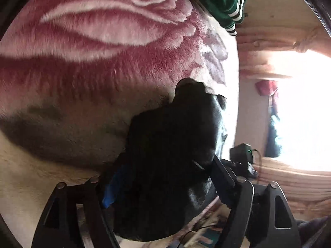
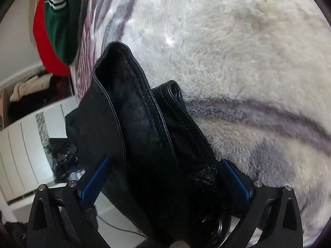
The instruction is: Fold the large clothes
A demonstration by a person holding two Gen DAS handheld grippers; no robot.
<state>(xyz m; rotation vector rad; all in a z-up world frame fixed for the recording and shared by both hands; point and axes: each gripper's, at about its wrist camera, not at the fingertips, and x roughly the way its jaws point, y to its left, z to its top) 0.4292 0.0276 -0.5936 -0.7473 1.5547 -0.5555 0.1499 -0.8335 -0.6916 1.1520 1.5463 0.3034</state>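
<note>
Lying between both grippers' spread jaws, black leather garment (image 2: pixel 149 124).

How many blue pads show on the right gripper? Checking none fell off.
2: one pad left of the jacket, one right of it; neither hidden.

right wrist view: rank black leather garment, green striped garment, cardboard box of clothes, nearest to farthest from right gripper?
From the right gripper:
1. Black leather garment: between the fingers, lying on the fluffy blanket.
2. Green striped garment: upper left, at the blanket's far edge.
3. Cardboard box of clothes: far left, down on the floor beyond the bed.
</note>
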